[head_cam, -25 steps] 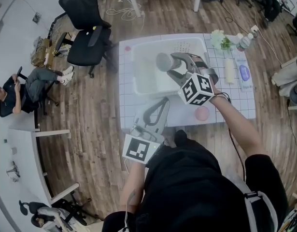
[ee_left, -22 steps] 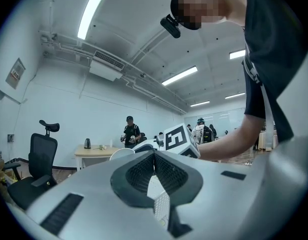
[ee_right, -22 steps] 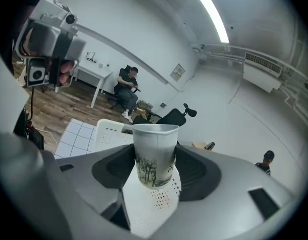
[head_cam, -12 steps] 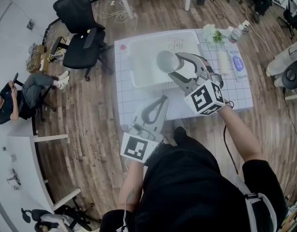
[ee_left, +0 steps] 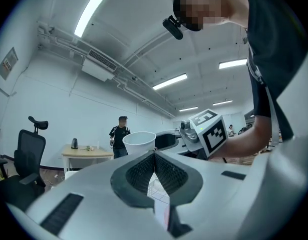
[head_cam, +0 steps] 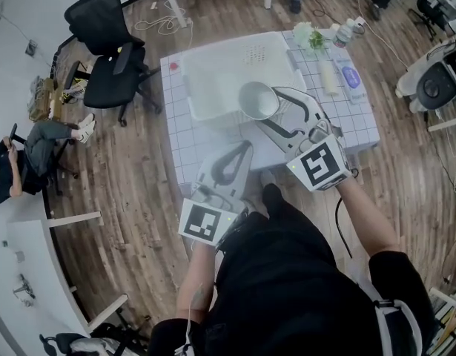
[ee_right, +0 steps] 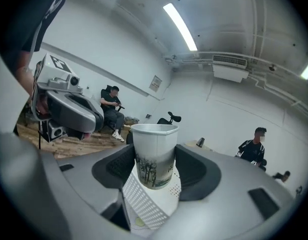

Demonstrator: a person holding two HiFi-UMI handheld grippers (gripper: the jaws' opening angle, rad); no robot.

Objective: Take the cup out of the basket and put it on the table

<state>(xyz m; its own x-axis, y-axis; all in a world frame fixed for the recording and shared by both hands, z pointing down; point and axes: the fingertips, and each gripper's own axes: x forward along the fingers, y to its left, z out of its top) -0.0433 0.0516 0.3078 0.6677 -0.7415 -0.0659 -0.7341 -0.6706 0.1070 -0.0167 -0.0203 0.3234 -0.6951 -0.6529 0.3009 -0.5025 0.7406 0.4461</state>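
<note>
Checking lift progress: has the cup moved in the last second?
Yes. The cup, clamped in the right gripper, has shifted from the basket's middle to its near rim.

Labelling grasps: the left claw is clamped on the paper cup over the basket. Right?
No, wrong side: the right claw is clamped on the paper cup over the basket, as the right gripper view shows. The left claw is shut and empty.

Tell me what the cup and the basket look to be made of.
Cup: likely paper, matte white with a printed tree scene. Its thin rolled rim is bent out of round. Basket: probably moulded plastic, white and smooth with a slight sheen. Its wall is pierced by regular rows of small holes.
</note>
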